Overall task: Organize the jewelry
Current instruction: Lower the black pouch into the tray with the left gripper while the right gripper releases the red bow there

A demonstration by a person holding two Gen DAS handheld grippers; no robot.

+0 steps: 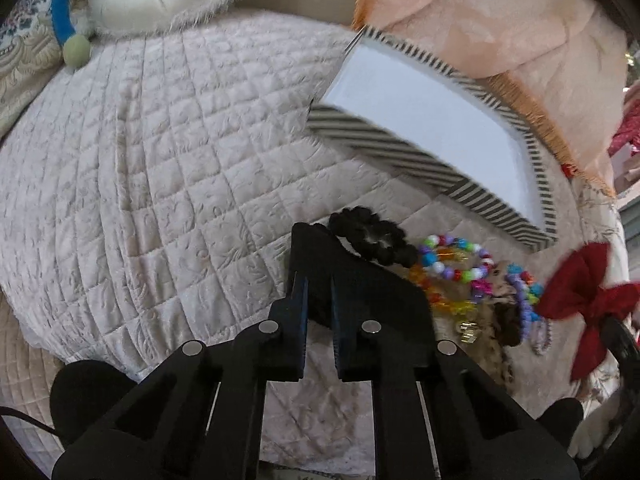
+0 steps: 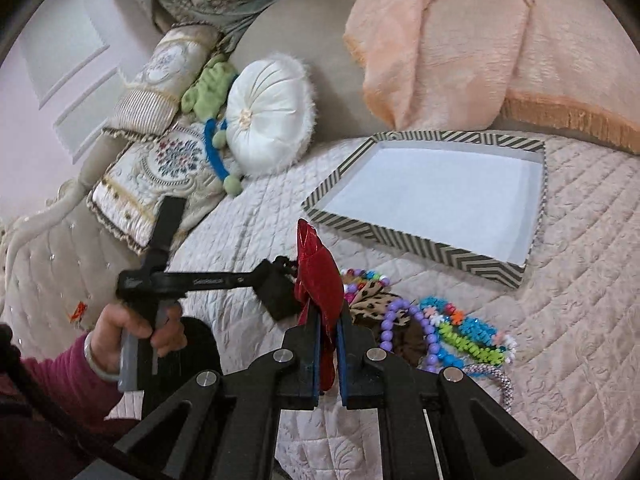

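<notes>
The only writing in sight is a small pale marking on the arm of the left hand-held gripper (image 2: 280,292) as the right wrist view shows it, too small to read.

At the left, by the head of the bed (image 2: 580,280), lie an embroidered cushion (image 2: 160,172) and a round white cushion (image 2: 268,120), with a green and blue plush toy (image 2: 212,120) between them. The person's left hand (image 2: 140,332) grips that gripper's handle. In its own view the left hand-held gripper (image 1: 320,280) has its jaws a narrow gap apart with something dark between them; I cannot tell whether it pinches anything. Its tips sit at the edge of a black scrunchie (image 1: 372,240).

Right of that, the right hand-held gripper (image 2: 328,320) is pressed onto a red bow (image 2: 320,280), which stands upright between the fingers, above the quilt.

Behind, towards the peach blanket (image 2: 460,40), lies a shallow striped box (image 2: 400,236), open, its white floor bare.

In front of the box, on the quilt, is the pile of jewelry: coloured bead bracelets (image 2: 468,332), a purple bead string (image 2: 400,320) and a leopard-print scrunchie (image 2: 372,292), touching one another, with a beaded band (image 2: 500,380) at the pile's right end.
</notes>
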